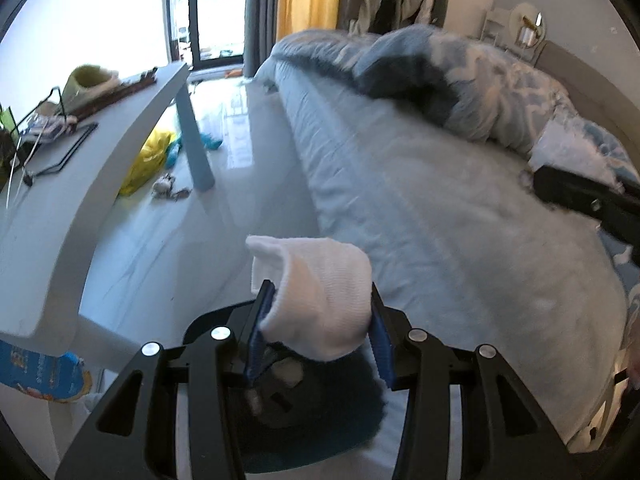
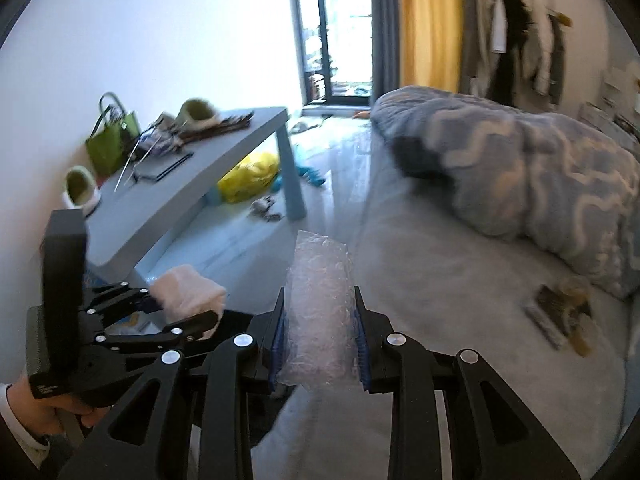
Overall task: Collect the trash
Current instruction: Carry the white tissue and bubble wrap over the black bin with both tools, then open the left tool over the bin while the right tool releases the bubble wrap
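Observation:
My left gripper is shut on a white sock, held above a dark round bin with a blue liner beside the bed. In the right wrist view the left gripper shows at lower left with the same white sock. My right gripper is shut on a crumpled piece of clear bubble wrap, held over the bed's near edge. A dark wrapper lies on the bed sheet to the right.
A grey-blue low table stands at left with a green slipper, bag and wires. A yellow plastic bag and small scraps lie on the floor under it. The bed with a bunched blue duvet fills the right.

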`<state>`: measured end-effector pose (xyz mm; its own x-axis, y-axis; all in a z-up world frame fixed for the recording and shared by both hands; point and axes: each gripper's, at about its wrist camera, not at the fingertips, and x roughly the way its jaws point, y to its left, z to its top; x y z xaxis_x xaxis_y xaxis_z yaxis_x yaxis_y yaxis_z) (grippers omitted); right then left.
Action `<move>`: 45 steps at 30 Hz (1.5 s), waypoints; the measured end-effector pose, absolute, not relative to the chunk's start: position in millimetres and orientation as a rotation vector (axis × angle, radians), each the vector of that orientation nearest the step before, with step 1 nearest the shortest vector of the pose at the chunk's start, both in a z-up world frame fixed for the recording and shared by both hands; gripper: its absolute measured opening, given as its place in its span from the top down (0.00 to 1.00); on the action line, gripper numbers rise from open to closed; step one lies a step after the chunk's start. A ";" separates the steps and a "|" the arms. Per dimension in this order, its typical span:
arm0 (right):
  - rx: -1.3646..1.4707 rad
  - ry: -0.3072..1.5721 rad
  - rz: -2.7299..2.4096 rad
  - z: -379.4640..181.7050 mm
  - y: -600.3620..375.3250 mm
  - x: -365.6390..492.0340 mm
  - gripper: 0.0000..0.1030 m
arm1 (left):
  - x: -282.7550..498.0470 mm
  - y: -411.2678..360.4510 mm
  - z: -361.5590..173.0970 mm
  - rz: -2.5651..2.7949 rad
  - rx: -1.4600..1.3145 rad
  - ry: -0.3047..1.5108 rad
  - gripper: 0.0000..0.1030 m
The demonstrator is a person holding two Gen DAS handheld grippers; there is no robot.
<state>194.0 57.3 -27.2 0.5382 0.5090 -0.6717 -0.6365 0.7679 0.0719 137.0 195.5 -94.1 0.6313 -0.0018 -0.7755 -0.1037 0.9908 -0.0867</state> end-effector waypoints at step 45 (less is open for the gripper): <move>-0.302 1.175 0.743 -172.9 200.7 204.8 0.72 | 87.8 316.8 -104.1 0.083 -0.261 0.929 0.47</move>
